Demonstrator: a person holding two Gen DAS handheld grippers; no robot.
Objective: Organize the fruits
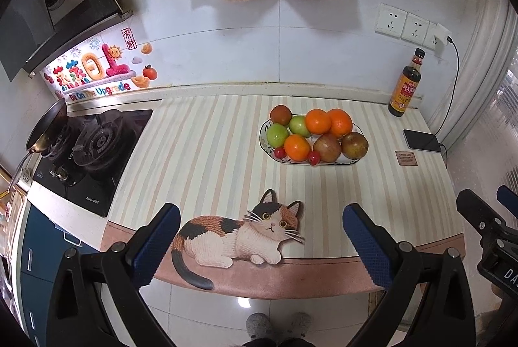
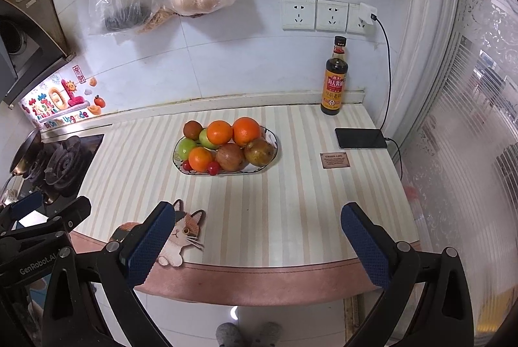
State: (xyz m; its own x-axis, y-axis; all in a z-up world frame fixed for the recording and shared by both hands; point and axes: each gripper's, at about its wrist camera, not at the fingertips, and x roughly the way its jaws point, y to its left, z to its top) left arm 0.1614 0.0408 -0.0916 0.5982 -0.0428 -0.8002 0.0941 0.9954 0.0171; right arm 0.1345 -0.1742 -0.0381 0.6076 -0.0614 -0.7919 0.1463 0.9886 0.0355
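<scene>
Though near, fruit plate (image 1: 336, 164) beyond hand-held gripper (image 1: 261, 211).

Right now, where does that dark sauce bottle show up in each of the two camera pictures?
Left wrist view: the sauce bottle stands at the right, against the back wall, right of and beyond the fruit plate.
Right wrist view: the sauce bottle stands right of centre, under the wall sockets.
Shared landmark: the phone on its cable, lying just in front and to the right of the bottle.

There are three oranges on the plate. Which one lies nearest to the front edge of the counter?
The single orange at the plate's front left, between two small red fruits. The other two oranges sit side by side at the back.
</scene>
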